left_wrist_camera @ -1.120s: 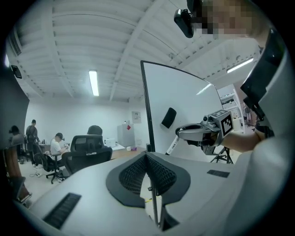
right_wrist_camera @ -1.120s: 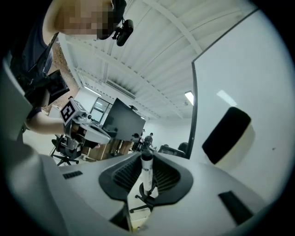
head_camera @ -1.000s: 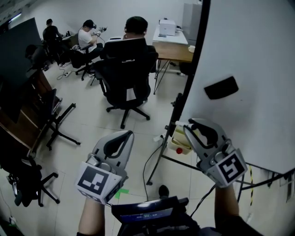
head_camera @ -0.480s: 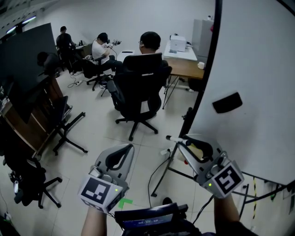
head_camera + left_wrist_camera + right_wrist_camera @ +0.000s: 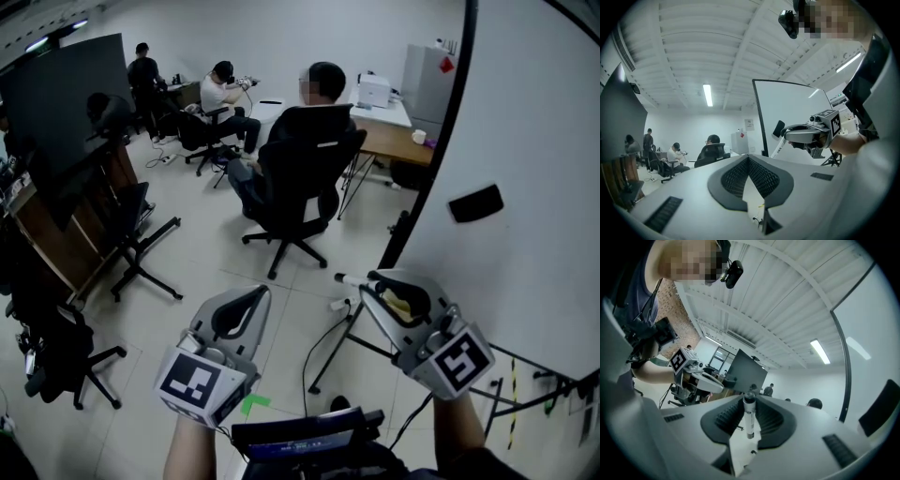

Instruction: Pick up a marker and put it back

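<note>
Marker (image 5: pixel 749 420) betw. right gripper (image 5: pixel 749 401) fingers (image 5: pixel 723 419), prob. in grip, tip past them.

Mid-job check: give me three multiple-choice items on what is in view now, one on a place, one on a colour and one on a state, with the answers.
1. Where is the black eraser?
A) on the whiteboard
B) on the floor
C) on a desk

2. What colour is the body of the marker?
A) red
B) white
C) green

3. What state is the left gripper in?
A) wide open
B) shut on the marker
C) shut, with nothing between its jaws

Answers:
1 A: the eraser sits on the board's face.
2 B: a white barrel is clamped in the right gripper.
3 C: the left gripper's pads meet with nothing between them.
</note>
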The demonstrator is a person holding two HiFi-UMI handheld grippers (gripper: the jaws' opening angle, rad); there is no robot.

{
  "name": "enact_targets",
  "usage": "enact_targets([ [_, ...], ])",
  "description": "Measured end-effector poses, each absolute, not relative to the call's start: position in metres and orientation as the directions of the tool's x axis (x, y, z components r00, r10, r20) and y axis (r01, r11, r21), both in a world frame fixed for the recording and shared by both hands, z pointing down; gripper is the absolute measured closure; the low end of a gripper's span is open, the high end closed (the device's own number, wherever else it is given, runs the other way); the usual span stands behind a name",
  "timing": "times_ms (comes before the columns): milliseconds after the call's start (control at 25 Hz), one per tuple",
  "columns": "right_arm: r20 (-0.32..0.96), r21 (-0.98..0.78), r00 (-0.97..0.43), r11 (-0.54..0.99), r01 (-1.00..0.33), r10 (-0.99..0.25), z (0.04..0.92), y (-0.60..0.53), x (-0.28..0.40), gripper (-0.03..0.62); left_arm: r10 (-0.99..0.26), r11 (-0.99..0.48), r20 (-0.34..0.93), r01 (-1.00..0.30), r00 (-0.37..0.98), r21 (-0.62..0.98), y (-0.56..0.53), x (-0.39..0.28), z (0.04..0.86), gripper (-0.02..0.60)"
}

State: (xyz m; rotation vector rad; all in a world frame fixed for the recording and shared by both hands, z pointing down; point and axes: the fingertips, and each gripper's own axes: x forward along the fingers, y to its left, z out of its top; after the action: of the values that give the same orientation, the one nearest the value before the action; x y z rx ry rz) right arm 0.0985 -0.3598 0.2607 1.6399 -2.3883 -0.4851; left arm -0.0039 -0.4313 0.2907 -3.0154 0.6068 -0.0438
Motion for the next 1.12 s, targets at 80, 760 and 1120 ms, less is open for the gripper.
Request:
enact_targets([
  [80, -0.014, 0.383, -0.370, 0.337, -0.860, -0.929, 0.261, -0.358, 0.086, 0.508, -0.387, -0.921, 0.013, -0.385, 0.922, -0.061, -0.429, -0.014, 0.294, 0.581],
  [760, -0.017, 0.377, -0.427, 0.390, -0.840, -0.904, 0.256, -0.301, 0.100, 0.508, -0.467, -0.884, 0.010, -0.466, 0.884, -0.031, -0.374, -0.012, 0.286, 0.581],
  [1120, -0.032, 0.357, -0.558, 0.512, -0.781, -0.829, 0.262, -0.217, 0.158, 0.508, -0.570, -0.820, 0.030, -0.566, 0.821, -0.082, -0.274, 0.042, 0.284, 0.581],
])
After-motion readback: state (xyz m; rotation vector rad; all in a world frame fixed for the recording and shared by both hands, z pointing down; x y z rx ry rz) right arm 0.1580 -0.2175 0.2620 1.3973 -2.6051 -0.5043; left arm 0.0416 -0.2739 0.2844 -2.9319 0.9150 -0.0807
